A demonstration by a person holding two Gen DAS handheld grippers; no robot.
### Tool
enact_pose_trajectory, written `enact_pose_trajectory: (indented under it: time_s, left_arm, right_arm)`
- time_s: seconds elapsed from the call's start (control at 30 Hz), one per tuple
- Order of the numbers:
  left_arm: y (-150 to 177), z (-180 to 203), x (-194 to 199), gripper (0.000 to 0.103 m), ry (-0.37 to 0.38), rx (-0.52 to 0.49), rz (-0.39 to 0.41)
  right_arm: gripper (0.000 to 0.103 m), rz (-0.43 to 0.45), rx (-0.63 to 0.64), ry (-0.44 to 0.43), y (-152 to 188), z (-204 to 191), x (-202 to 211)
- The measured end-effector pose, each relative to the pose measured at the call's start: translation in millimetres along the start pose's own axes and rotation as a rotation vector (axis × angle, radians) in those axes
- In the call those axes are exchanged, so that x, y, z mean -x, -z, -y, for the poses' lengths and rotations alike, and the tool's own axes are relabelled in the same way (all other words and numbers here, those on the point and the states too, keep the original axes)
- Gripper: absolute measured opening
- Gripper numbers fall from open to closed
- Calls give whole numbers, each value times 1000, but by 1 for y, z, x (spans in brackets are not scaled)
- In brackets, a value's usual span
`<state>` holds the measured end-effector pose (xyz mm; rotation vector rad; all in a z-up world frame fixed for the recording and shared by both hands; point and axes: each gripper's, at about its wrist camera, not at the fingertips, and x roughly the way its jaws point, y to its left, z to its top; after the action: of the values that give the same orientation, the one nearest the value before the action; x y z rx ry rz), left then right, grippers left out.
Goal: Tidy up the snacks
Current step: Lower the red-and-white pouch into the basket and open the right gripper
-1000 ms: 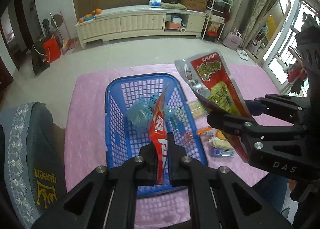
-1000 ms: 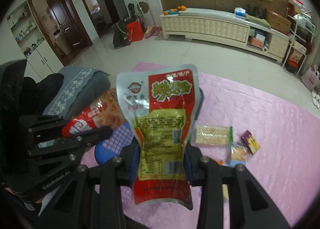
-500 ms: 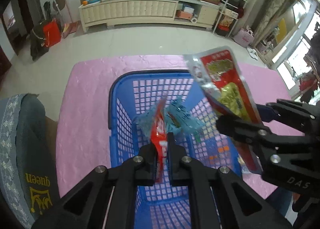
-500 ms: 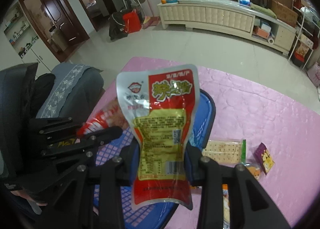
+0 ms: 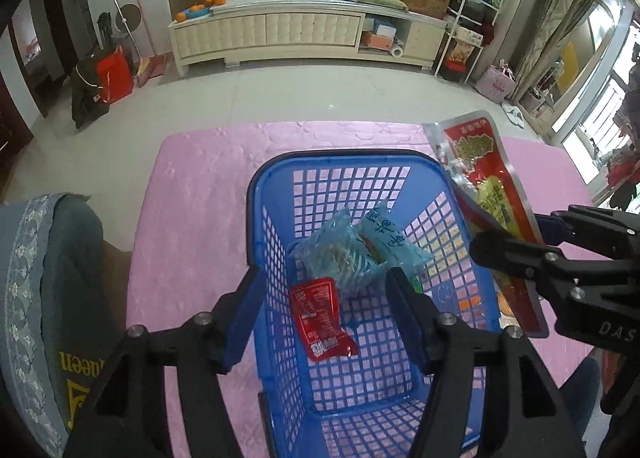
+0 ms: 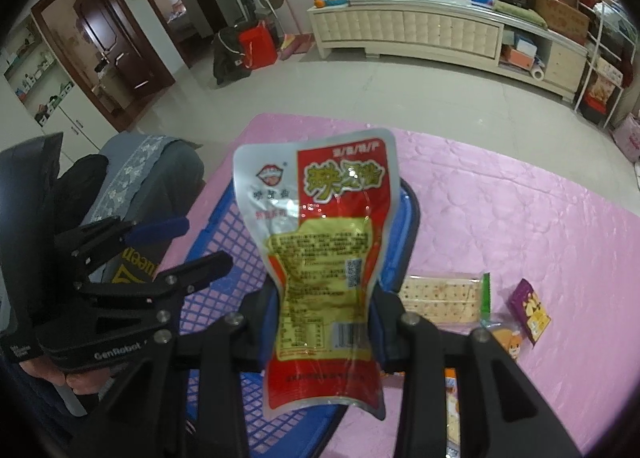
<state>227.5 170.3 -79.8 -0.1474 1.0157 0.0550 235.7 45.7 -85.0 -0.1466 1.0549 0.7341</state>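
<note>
A blue mesh basket [image 5: 256,193] stands on the pink cloth [image 5: 192,193]. Over it, my left gripper [image 5: 326,290] has its jaws opening, with nothing between them. Below it a small red sachet [image 5: 320,318] lies on the basket floor beside two light blue packets [image 5: 340,254]. My right gripper [image 6: 324,310] is shut on a tall red, silver and yellow snack pouch [image 6: 320,242], held upright above the basket's right rim [image 6: 412,217]. In the left wrist view the same pouch [image 5: 484,185] and right gripper [image 5: 516,242] hang at the basket's right side.
On the cloth right of the basket lie a cracker pack [image 6: 440,294], a purple packet [image 6: 530,308] and an orange-printed snack [image 6: 506,340]. A grey cushioned chair [image 5: 44,290] stands at the cloth's left edge. A long cream cabinet [image 5: 304,33] lines the far wall.
My left gripper moved in over the basket, then opened and let go of the red sachet, which now lies on the basket floor. The right gripper shifted closer to the basket, still holding its pouch.
</note>
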Motion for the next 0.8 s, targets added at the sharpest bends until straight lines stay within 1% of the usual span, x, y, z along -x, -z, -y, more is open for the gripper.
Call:
enact_pose_trajectory:
  time_s: [0.07,0.23,0.3,0.53,0.6,0.73,0.77,0.8]
  left_arm:
    - [1,-3,6,60,6,-1,10]
    - [3,-12,15,60,-27,-19,33]
    - [3,-18,16,60,-26,-12,35]
    - [7,-44,8,60,-33,32,33]
    - [8,-51,4,60,-30,50,23]
    - [10,-59,-3,60,-26,54,7]
    - [10,-61,-4,60,-30,55,4]
    - [10,-62,-5,60,-29,57,3]
  right_arm:
    - [42,-1,13,0,-2,-8,0]
    - [42,-19,42,7,-10,-23,-9]
    - [42,-32,50,11,-15,-28,-16]
    - [43,-93,39,7,-32,-39,-48]
    - [43,-104,32,11,-35,-40,-57]
    - [43,-115,50,23,-37,-44,-69]
    - [43,-109,63,27,-37,-43,-71]
    - [50,-106,73,29,-36,-44,-72]
